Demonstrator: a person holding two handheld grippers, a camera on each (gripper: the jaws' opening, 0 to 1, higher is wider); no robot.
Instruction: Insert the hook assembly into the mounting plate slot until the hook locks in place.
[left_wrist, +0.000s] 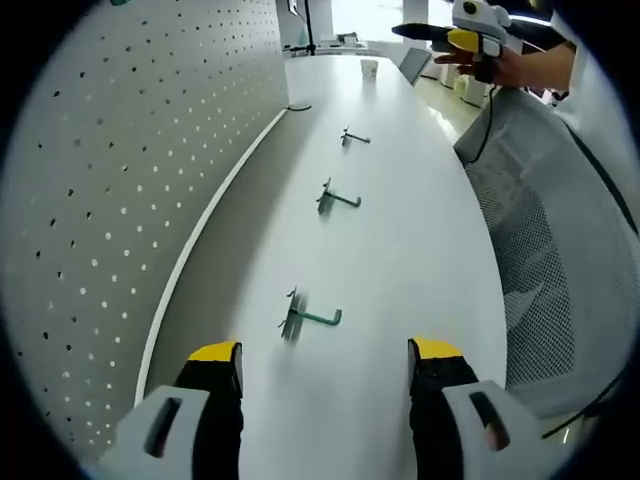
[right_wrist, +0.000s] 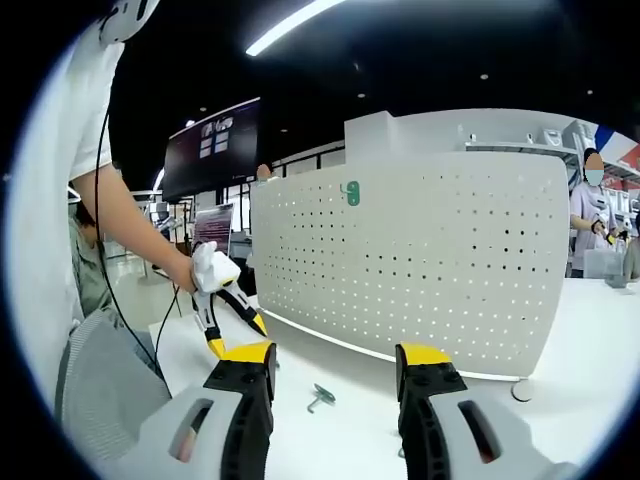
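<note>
A white pegboard mounting plate (left_wrist: 130, 170) stands upright along the left of the white table (left_wrist: 420, 250). Three green hook assemblies lie in a row on the table: the nearest hook (left_wrist: 310, 318), a middle hook (left_wrist: 335, 198) and a far hook (left_wrist: 352, 137). My left gripper (left_wrist: 325, 352) is open, just short of the nearest hook, with nothing between its jaws. My right gripper (right_wrist: 337, 355) is also open and empty, facing the pegboard (right_wrist: 420, 260), with one hook (right_wrist: 320, 398) lying on the table ahead of it. A hand holds the left gripper (right_wrist: 228, 315) at the left.
A grey mesh chair (left_wrist: 540, 250) stands against the table's right edge. A small cup (left_wrist: 369, 68) sits at the table's far end. The right gripper (left_wrist: 468, 38) shows held up in a hand there. A person (right_wrist: 590, 200) stands beyond the pegboard.
</note>
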